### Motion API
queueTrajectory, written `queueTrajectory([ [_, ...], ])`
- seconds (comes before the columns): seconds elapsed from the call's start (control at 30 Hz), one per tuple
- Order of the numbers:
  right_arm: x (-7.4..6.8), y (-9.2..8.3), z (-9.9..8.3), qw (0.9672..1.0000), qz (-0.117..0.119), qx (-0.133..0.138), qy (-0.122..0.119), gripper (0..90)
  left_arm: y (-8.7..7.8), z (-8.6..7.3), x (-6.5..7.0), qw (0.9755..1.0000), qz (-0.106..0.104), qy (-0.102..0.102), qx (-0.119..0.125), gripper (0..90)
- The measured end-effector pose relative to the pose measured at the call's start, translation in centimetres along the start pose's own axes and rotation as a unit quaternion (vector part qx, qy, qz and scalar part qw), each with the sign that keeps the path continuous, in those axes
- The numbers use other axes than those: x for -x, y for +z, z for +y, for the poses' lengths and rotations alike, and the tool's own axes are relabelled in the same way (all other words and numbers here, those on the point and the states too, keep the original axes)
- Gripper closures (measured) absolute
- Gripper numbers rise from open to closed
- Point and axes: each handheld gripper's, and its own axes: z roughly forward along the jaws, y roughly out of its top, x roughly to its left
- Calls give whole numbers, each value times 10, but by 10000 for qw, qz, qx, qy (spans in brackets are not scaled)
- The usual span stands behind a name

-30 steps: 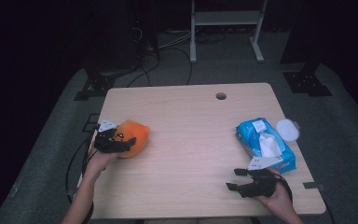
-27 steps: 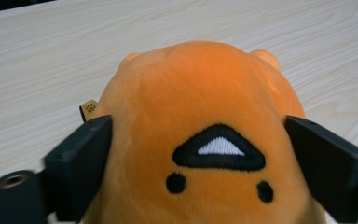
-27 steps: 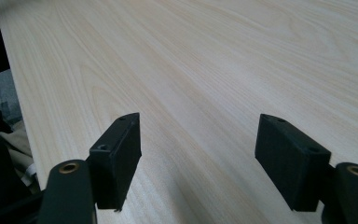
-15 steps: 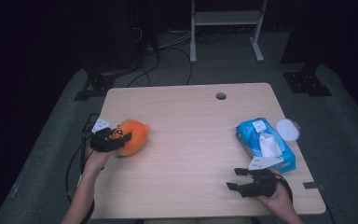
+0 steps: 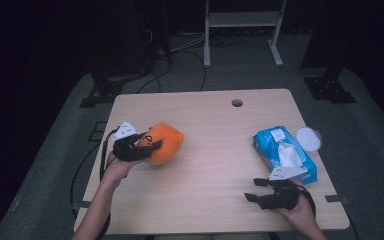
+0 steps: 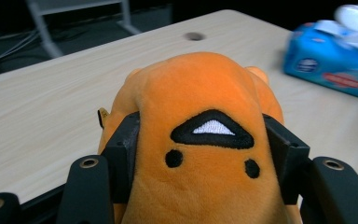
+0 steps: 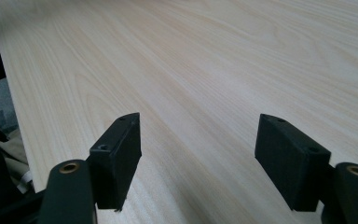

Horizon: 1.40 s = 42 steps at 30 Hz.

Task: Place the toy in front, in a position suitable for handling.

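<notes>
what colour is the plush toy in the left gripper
Orange, with black and white stitched markings; the plush toy shows best in the left gripper view.

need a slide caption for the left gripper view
Left gripper clamps an orange plush toy above the wooden table, blue wipes pack beyond.

The toy (image 6: 205,154) in my left gripper (image 6: 200,163) was soft orange plush; the table (image 7: 214,60) was smooth, matt pale wood; the wipes pack (image 5: 285,155) was glossy blue plastic
</notes>
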Motion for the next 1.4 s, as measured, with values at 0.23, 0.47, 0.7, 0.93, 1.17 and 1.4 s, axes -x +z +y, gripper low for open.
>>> queueTrajectory([
  [0.23,3,-5,0,10000,-66,49,-2,302,27,14,46,9969,-680,399,45,406],
  [0.47,7,-13,-1,9998,-160,117,62,301,51,8,76,9922,-1051,658,-127,399],
  [0.7,10,-16,-2,9996,-205,181,84,301,65,-2,91,9883,-1300,752,-273,393],
  [0.93,9,-18,-1,9994,-257,207,54,302,69,-10,107,9822,-1637,890,-236,390],
  [1.17,5,-20,2,9991,-293,285,-57,308,70,-25,118,9765,-1850,1070,-272,361],
  [1.4,3,-25,12,9980,-368,498,-159,308,64,-20,117,9759,-1802,1164,-385,123],
])
